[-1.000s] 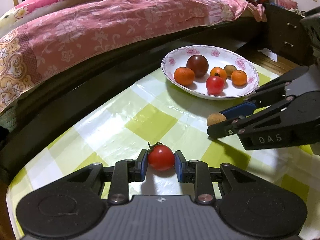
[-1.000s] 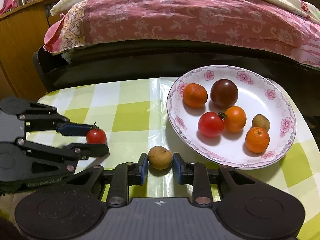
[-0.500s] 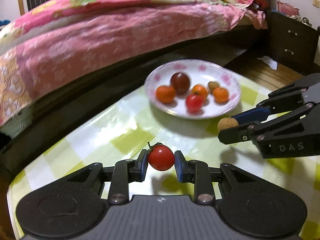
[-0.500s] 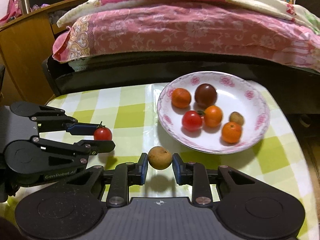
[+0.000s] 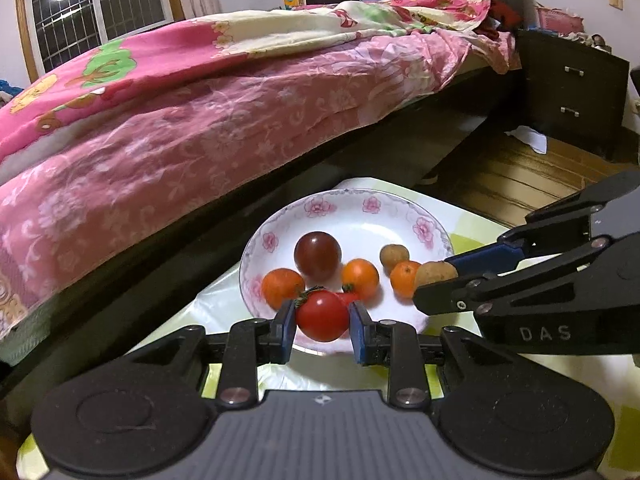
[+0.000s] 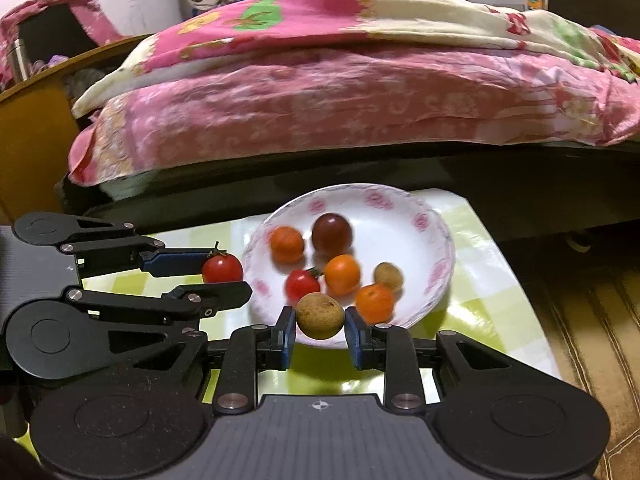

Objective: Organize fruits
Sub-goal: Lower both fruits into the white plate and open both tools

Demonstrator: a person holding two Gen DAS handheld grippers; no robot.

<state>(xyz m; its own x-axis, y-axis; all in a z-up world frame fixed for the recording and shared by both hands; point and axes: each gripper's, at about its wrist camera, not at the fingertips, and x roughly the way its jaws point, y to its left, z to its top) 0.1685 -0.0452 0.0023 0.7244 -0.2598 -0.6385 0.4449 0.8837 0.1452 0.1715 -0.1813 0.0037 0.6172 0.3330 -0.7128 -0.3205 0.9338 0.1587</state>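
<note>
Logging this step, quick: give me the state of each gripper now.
Left gripper: closed on the red tomato.
Right gripper: closed on the brown longan.

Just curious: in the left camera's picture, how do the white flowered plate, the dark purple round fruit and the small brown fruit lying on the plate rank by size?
1. White flowered plate
2. Dark purple round fruit
3. Small brown fruit

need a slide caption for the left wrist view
Left gripper carries a red tomato toward the floral plate while the right gripper brings a brown longan.
</note>
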